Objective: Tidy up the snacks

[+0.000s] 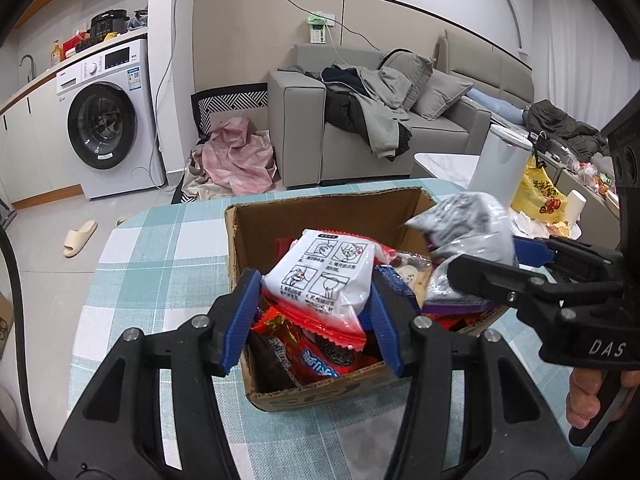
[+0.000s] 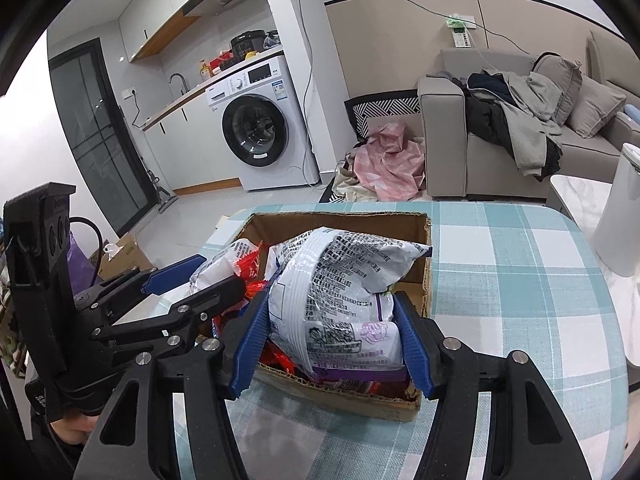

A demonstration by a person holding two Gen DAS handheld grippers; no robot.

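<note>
two snack packets are held over one cardboard box [image 1: 320, 394] on our checked tablecloth [image 1: 160, 248]. from the left wrist view, our left gripper [image 1: 314, 320] is part-way closed, its blue pads pressing both sides of a white packet [image 1: 320, 276] with line drawings, above the red wrappers [image 1: 320, 360] in the box. our right gripper [image 1: 486, 258] reaches in from the right, clamping a silvery bag [image 1: 464, 220] over the box's right side. from the right wrist view, our right gripper [image 2: 334, 338] pinches the big silver bag [image 2: 340, 284] with purple print above the box [image 2: 340, 218], and our left gripper [image 2: 204, 276] enters from the left with the white packet [image 2: 218, 268]. a washing machine [image 2: 256, 132] and a sofa [image 2: 448, 144] stand behind.
</note>
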